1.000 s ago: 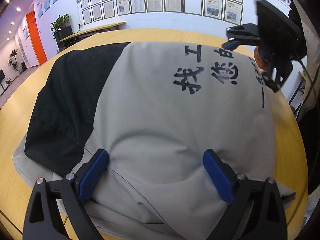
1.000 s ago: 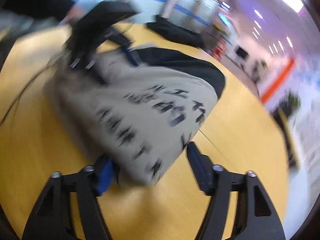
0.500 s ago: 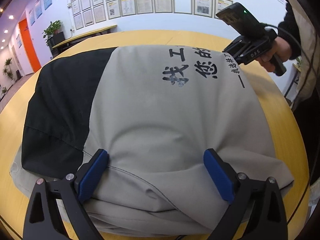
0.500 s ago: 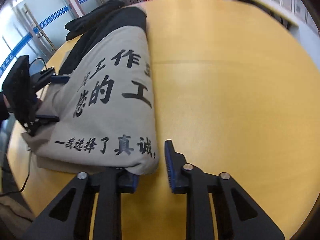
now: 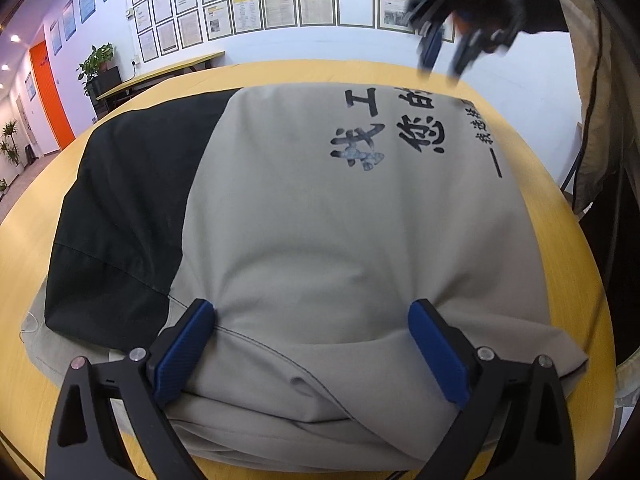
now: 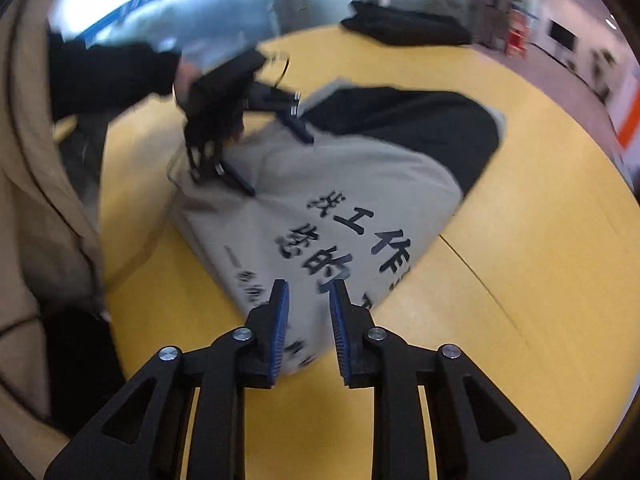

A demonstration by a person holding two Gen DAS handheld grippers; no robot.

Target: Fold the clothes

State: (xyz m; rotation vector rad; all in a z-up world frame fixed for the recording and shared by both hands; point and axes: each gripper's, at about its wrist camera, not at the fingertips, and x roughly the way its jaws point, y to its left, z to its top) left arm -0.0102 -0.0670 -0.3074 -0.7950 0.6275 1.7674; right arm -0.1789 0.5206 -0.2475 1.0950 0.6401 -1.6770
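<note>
A folded grey and black garment with black printed characters lies on the round yellow table. My left gripper is wide open with its blue pads resting on the garment's near edge; it also shows in the right wrist view. My right gripper hovers above the garment's printed corner with its jaws narrowly apart and nothing between them. It appears blurred in the left wrist view, above the far edge.
A second dark garment lies at the table's far side. The person's beige coat hangs by the table edge. A cable trails off the right. A wall of framed papers stands behind.
My right gripper has lifted off the garment's corner and swung up above it, jaws still narrow. My left gripper stays open on the near edge.
</note>
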